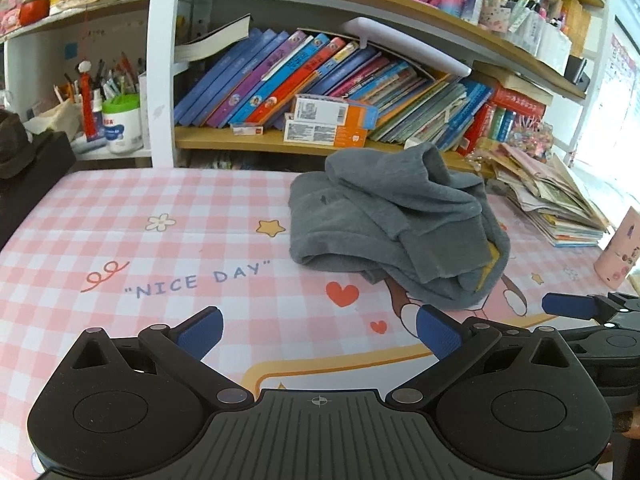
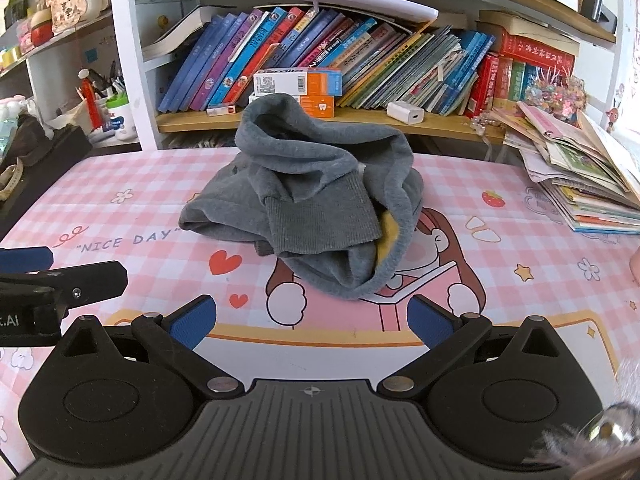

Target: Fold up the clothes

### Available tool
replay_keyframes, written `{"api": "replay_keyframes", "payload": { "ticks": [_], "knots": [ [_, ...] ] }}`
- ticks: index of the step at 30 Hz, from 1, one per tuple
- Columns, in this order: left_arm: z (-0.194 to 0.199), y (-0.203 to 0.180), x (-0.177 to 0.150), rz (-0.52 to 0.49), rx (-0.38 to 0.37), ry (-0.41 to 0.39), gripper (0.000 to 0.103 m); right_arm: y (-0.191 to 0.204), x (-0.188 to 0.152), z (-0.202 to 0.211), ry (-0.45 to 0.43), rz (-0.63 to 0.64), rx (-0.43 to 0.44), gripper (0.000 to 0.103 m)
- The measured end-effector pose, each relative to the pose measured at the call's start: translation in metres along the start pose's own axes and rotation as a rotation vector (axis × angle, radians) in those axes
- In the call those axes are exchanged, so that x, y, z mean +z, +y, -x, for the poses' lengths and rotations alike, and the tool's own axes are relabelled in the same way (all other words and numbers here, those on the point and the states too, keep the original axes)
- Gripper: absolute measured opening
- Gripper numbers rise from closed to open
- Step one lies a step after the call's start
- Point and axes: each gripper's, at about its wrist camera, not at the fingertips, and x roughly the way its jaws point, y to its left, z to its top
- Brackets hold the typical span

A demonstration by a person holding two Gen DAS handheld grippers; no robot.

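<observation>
My left gripper (image 1: 318, 334) and right gripper (image 2: 310, 322) both hung spread wide and empty, short of the grey sweatshirt (image 2: 308, 204) bunched in a heap mid-tabletop (image 2: 500, 280). I judged a blind pinch would catch several layers at once. Dragging it might also nudge the stacked magazines (image 2: 580, 184) nearby.

1 grey garment (image 2: 308, 208), 2 tongs (image 1: 318, 332) (image 2: 310, 320), 2 orange boxes (image 1: 334, 118)

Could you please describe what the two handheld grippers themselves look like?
Both the left gripper and the right gripper look alike: matte black ribbed bodies, two round discs, silver pivot pins, a small crosshair mark, and textured blue pads on the fingers.
</observation>
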Motion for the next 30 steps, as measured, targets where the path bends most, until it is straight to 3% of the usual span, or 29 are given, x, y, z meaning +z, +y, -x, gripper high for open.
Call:
{"api": "replay_keyframes", "payload": {
  "ticks": [14, 30],
  "knots": [
    [-0.02, -0.011, -0.004, 0.009, -0.056, 0.061, 0.103, -0.017, -0.004, -0.012, 0.067, -0.037, 0.035, 0.101],
    [-0.045, -0.014, 0.001, 0.02, -0.02, 0.089, 0.103, -0.04, 0.012, -0.04, 0.064, -0.033, 0.056, 0.1]
  ]
}}
